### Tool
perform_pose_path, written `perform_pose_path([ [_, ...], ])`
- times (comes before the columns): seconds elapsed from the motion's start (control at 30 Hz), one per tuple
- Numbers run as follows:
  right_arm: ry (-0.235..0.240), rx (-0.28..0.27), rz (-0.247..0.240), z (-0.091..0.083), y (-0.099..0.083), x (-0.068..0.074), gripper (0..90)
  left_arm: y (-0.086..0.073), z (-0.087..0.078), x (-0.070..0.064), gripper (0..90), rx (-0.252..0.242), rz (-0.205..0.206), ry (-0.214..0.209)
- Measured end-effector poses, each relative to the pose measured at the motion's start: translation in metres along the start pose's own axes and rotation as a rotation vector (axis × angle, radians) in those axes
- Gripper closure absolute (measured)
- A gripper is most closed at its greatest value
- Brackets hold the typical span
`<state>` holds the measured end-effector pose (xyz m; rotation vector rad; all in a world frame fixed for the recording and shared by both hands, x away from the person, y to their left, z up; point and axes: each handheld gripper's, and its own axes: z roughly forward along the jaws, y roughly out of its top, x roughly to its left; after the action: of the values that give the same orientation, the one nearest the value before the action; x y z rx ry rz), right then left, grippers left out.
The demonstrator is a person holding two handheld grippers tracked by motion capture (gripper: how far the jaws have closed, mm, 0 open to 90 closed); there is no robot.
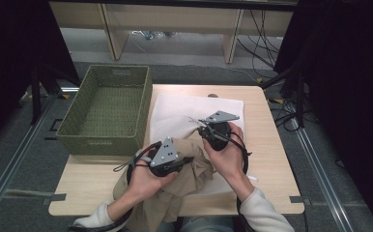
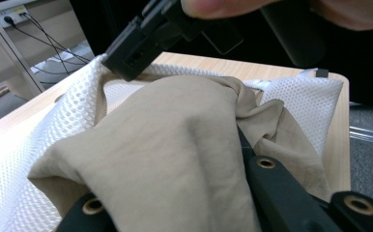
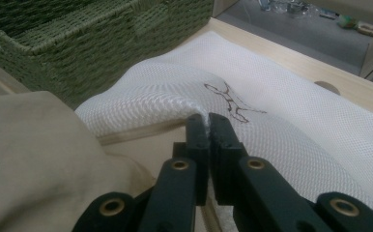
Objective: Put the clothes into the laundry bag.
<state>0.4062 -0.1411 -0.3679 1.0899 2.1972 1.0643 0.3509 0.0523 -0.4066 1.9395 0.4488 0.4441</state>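
A white mesh bag (image 1: 184, 108) lies on the wooden table (image 1: 269, 150). My right gripper (image 1: 201, 126) is shut on the bag's near edge and holds it up a little; in the right gripper view the jaws (image 3: 208, 126) pinch a fold of the mesh (image 3: 281, 130). A beige garment (image 1: 196, 176) is bunched at the bag's near edge and hangs off the table's front. My left gripper (image 1: 187, 160) is shut on this garment, whose cloth (image 2: 165, 130) covers the jaw tips (image 2: 175, 188). The left gripper view has the right gripper (image 2: 131, 48) holding the mesh (image 2: 295, 96) just beyond the garment.
A green woven basket (image 1: 102, 144) with nothing in it stands at the table's left, close beside the bag (image 3: 102, 48). A small dark stitched mark (image 3: 230, 101) sits on the mesh. Bare table top lies to the right of the bag.
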Motion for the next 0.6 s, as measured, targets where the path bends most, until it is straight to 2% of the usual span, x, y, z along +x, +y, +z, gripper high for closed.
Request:
perform_pose_path([
  [0.07,-0.005,-0.003,-0.004,0.000,0.000,0.000,88.6,-0.001,0.003,0.000,80.6,0.008,0.016,0.001],
  [0.1,-0.005,0.003,0.006,-0.001,0.000,0.001,88.6,-0.001,0.005,0.000,80.6,0.012,0.005,0.004],
  [0.13,0.000,-0.002,-0.014,0.000,0.000,0.000,88.6,-0.002,0.007,0.001,80.5,0.021,0.029,0.008],
  [0.17,0.001,-0.003,-0.022,0.000,0.000,-0.001,88.6,-0.002,0.008,0.000,80.5,0.021,0.011,0.011],
  [0.2,-0.003,-0.006,-0.032,0.000,0.000,-0.001,88.6,-0.002,0.009,0.001,80.5,0.027,0.023,0.014],
  [0.33,0.004,-0.006,-0.034,0.000,0.000,0.000,88.6,-0.004,0.014,0.003,80.4,0.041,0.026,0.021],
  [0.37,0.003,0.003,0.003,-0.001,0.000,0.002,88.6,-0.004,0.015,0.003,80.3,0.045,0.022,0.023],
  [0.4,0.003,0.003,0.002,-0.001,0.000,0.002,88.6,-0.005,0.016,0.003,80.2,0.048,0.014,0.028],
  [0.43,0.004,-0.005,-0.029,0.000,0.000,0.000,88.6,-0.005,0.018,0.003,80.2,0.050,0.024,0.031],
  [0.5,0.003,0.002,-0.014,0.000,0.000,0.001,88.6,-0.006,0.020,0.004,80.1,0.062,0.027,0.035],
  [0.6,0.002,-0.005,-0.018,0.000,0.000,0.002,88.6,-0.008,0.025,0.006,79.5,0.079,0.027,0.045],
])
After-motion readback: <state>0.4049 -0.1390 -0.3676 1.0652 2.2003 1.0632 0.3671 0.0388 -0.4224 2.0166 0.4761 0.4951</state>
